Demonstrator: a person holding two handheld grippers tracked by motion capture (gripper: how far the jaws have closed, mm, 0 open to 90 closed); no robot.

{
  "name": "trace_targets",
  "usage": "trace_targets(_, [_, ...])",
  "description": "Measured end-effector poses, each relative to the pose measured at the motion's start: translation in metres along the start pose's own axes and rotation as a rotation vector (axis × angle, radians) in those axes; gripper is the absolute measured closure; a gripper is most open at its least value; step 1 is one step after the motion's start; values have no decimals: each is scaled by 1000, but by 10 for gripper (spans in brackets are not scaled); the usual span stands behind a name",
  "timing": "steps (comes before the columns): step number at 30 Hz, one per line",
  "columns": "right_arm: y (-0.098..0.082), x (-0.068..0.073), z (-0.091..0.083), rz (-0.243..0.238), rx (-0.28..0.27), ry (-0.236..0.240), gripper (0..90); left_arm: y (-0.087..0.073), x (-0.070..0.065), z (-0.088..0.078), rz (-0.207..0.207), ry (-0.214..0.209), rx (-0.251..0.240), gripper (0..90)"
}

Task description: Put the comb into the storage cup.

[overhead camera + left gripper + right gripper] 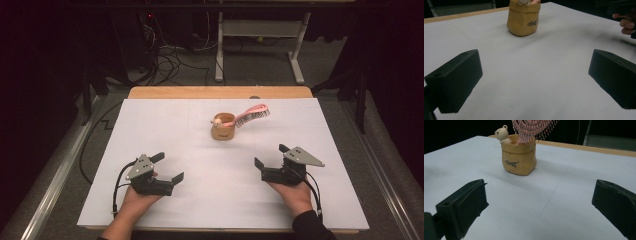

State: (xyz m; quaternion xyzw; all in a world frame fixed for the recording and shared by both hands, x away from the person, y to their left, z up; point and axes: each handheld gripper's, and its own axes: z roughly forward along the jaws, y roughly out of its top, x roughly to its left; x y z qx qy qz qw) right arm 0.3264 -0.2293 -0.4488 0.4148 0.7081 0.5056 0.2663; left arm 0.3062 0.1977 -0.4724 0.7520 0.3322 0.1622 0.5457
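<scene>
A tan, bag-shaped holder [223,129] [523,18] [519,157] stands on the white table top [200,185], past the middle. A small cream bear figure [217,120] [502,134] sits on its rim. A pink hairbrush [252,115] [533,128] stands in it, handle down, its bristled head leaning out to the right. My left gripper [167,168] [534,82] rests near the front left, open and empty. My right gripper [270,156] [541,207] rests near the front right, open and empty. Both point toward the holder from well short of it.
The table top's wooden edge [220,92] runs along the far side. Beyond it stand a white desk frame [260,45] and loose cables [170,60] on the floor. In the left gripper view the other hand's fingers [626,23] show at the right edge.
</scene>
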Motion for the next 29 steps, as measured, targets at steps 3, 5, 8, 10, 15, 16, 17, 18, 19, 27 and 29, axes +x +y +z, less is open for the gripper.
trace_targets(3, [-6, -2, -14, -6, -15, 0, 2, 0, 1, -2, 0, 10, -3, 0])
trace_targets(5, [-10, -3, -23, -2, -28, -2, 2, 0, 2, -4, -1, 17, -4, 0])
trace_targets(8, [-15, -6, -40, -1, -47, -4, 3, 0, 2, -7, 1, 24, -2, 0])
trace_targets(10, [-19, -7, -53, -6, -62, -7, 2, -1, 2, -11, 3, 35, -3, 0])
trace_targets(15, [-29, -12, -69, -8, -80, -9, 2, -4, 5, -18, -20, 47, -11, 0])
trace_targets(16, [-30, -12, -70, 2, -84, -11, 3, -4, 6, -19, -31, 50, -17, 0])
trace_targets(17, [-30, -14, -70, 12, -88, -10, 2, -4, 7, -20, -35, 54, -19, 0])
trace_targets(18, [-30, -14, -70, 24, -91, -11, 2, -4, 7, -21, -33, 57, -19, 0])
trace_targets(19, [-30, -14, -70, 24, -92, -14, 3, -4, 8, -22, -36, 59, -21, 0])
trace_targets(27, [-31, -14, -70, 16, -98, -21, 2, -6, 11, -26, -45, 66, -20, 0])
trace_targets(29, [-31, -15, -70, 21, -101, -22, 3, -6, 12, -27, -44, 68, -19, 0])
